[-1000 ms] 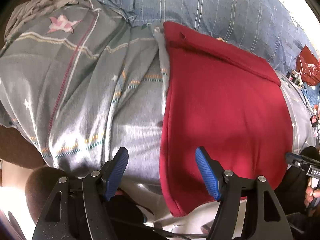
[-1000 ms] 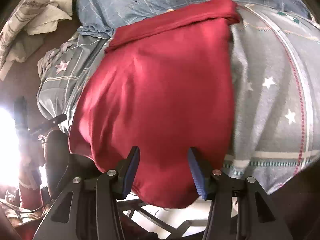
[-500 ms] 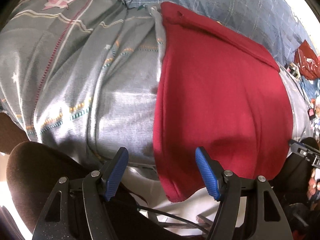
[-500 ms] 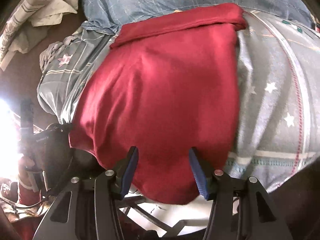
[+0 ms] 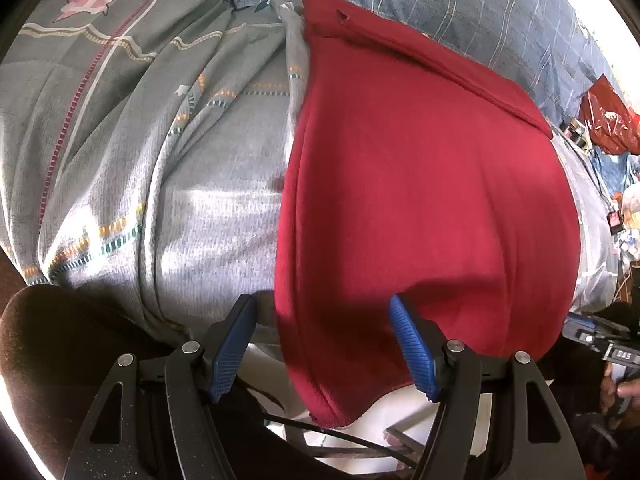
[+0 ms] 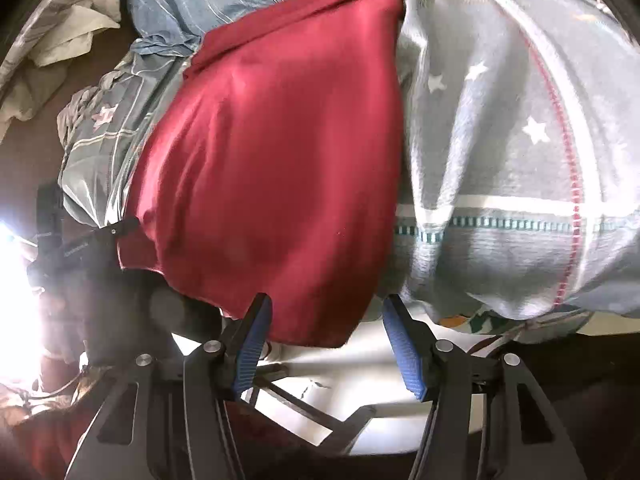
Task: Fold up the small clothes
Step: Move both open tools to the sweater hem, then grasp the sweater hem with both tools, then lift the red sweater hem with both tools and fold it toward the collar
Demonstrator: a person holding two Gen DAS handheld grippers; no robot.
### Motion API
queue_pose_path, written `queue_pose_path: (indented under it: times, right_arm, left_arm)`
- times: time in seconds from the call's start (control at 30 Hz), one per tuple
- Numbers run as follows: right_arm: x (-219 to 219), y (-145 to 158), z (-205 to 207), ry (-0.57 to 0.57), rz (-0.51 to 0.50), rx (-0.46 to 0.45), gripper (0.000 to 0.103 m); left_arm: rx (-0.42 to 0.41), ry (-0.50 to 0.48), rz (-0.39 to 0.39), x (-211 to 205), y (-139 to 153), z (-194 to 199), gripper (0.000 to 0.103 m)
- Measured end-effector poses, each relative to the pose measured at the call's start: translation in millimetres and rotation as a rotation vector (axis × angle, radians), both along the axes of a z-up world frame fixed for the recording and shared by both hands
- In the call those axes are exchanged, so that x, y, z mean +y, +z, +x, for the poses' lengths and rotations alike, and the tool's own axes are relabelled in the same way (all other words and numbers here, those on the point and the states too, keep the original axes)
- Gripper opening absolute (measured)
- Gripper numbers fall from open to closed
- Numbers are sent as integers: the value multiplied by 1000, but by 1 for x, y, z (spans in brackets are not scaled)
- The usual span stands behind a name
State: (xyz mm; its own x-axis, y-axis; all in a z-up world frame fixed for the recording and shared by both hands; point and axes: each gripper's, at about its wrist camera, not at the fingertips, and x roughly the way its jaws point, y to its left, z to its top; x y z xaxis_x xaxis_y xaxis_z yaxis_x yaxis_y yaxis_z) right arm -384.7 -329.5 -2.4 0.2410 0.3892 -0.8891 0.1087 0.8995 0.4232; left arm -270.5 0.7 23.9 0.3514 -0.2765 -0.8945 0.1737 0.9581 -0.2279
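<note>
Both views now sit closer to the near hem of the dark red knit garment (image 5: 420,200) than a second ago, and the right hand-held gripper (image 6: 324,344) has just been spreading its jaws wider, with only the garment's lower right corner hanging between them, untouched by the blue pads. It has also shifted toward that corner, since a second ago red cloth filled the whole gap between its fingers. The left hand-held gripper (image 5: 320,344) stands spread as well, its jaws either side of the garment's lower left corner, pinching nothing.

Outward from the fingers, the red garment (image 6: 280,152) lies flat on a grey bedspread with stars and coloured stripes (image 5: 140,152), its long axis running away from the grippers. Its folded-over band lies at the far end, and its rounded near hem drapes over the bed's near edge. Beyond the far end lies blue checked bedding (image 5: 460,8). At the far right of the left view is a crumpled red plastic bag (image 5: 608,120); what it holds cannot be seen.
</note>
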Motion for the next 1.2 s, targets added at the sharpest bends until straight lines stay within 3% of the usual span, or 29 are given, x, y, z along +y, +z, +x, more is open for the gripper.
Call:
queue_pose_path:
  times: [0.3,0.43,0.47,0.5,0.53,0.6,0.67,0.9,1.2]
  right_arm:
    - [2,-35,15,24,74,69,58]
    - [4,-31,14,39,114,46,28]
    - [6,-27,13,54,119,25,18]
    - [7,-24,13,61,120,15,15]
    - [8,-21,12,70,118,6,14]
    - [10,-13,9,82,112,-15,12]
    - [8,-2,5,80,142,-46,11]
    - [-5,38,-6,69,212,-153,11]
    - [-13,85,-9,83,186,-258,10]
  left_arm:
    - [11,6,4,1,-1,-6,68]
    - [15,12,-3,1,-2,-8,66]
    - [15,17,0,2,-3,-8,61]
    - [16,21,4,4,-3,-8,55]
    - [17,25,7,5,-2,-9,50]
    - [19,28,9,10,-1,-10,21]
    - [38,20,-25,15,-1,-10,10]
    - [-15,0,-66,20,26,-15,8]
    - [-129,-1,-155,32,76,-16,7]
